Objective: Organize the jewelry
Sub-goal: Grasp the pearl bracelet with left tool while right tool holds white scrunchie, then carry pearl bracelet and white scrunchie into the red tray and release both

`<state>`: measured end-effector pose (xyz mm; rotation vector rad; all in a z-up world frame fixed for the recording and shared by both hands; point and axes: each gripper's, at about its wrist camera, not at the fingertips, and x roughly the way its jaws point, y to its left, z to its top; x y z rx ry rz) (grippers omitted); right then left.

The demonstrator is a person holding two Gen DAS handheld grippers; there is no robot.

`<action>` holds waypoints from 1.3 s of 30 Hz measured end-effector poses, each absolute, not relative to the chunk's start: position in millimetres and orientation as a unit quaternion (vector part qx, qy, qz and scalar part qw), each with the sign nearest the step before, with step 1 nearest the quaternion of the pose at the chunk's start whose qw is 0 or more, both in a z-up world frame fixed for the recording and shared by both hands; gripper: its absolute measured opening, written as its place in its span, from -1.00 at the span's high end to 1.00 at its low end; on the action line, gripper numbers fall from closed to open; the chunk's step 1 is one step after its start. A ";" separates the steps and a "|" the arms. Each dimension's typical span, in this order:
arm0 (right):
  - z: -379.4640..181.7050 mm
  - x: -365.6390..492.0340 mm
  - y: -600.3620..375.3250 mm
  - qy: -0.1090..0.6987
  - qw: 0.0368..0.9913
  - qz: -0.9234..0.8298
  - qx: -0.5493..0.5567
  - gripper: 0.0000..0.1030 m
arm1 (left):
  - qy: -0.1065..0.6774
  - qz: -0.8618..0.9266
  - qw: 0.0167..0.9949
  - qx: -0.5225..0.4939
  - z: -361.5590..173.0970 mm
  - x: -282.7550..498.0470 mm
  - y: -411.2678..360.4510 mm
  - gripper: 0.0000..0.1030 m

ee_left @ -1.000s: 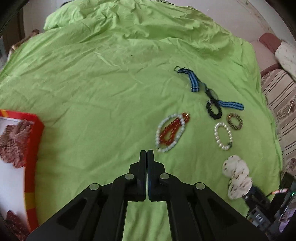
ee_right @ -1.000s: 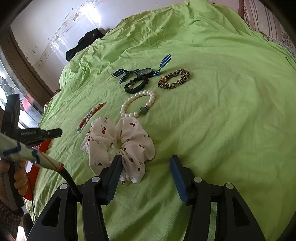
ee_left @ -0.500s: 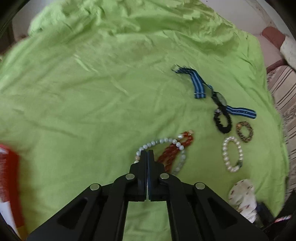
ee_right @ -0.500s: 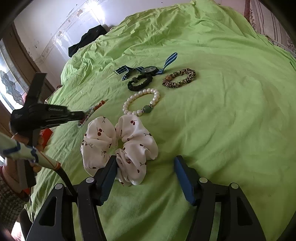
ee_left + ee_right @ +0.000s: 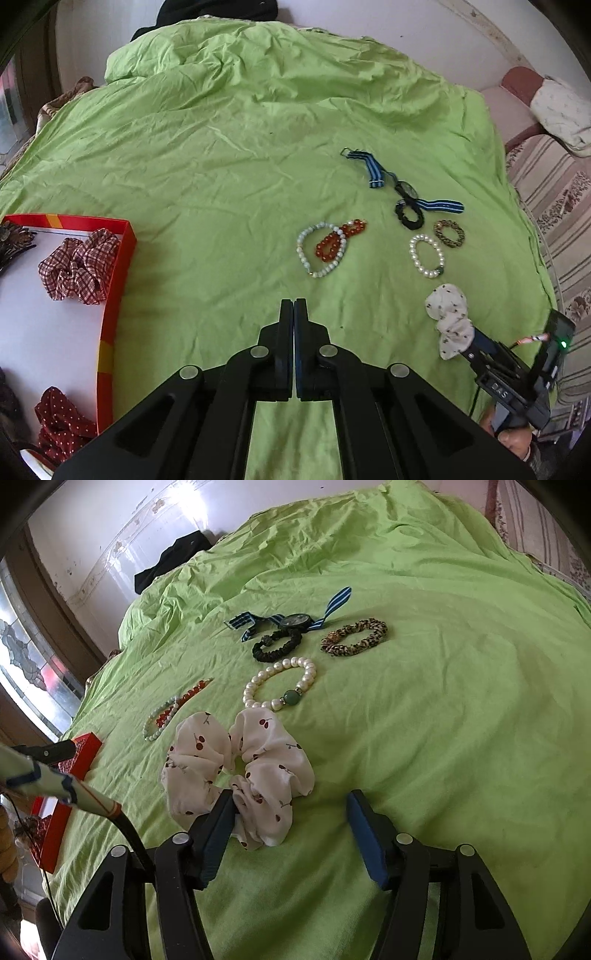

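Left gripper (image 5: 294, 306) pressed together and empty, right gripper (image 5: 290, 821) wide apart (cherry-print scrunchie (image 5: 240, 771) against its left finger).

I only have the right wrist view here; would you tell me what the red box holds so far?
Observer: The red box holds a checked red scrunchie and a dotted red scrunchie.
Operator: Thank you. Is the left claw carrying anything?
Observer: No, the left claw is shut and empty.
Operator: Do the two bead bracelets overlap?
Observer: Yes, the orange bracelet lies partly inside the pale bracelet and crosses its ring.
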<state>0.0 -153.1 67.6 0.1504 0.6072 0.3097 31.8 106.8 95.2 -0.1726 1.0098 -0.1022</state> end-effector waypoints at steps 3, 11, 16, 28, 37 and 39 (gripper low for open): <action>66.7 -3.1 -155.3 0.296 0.941 0.144 0.079 -0.19 | 0.490 -0.055 0.865 -0.090 89.4 47.9 103.0 0.90; 64.5 -2.0 -155.4 0.295 0.941 0.148 0.077 -0.22 | 0.510 -0.042 0.858 -0.053 57.4 112.0 86.7 0.72; 64.7 2.0 -154.5 0.297 0.939 0.155 0.077 -0.25 | 0.531 -0.055 0.845 -0.040 30.1 139.5 73.8 0.72; 71.7 -5.8 -147.0 0.279 0.947 0.147 0.061 0.65 | 0.506 -0.049 0.861 -0.001 44.3 119.6 52.9 0.90; 84.4 -32.9 -146.6 0.255 0.954 0.145 0.059 0.84 | 0.453 -0.065 0.888 -0.043 123.9 37.9 81.4 0.90; 92.1 -44.9 -145.3 0.245 0.957 0.145 0.055 0.85 | 0.441 -0.064 0.894 -0.047 141.2 17.5 90.3 0.90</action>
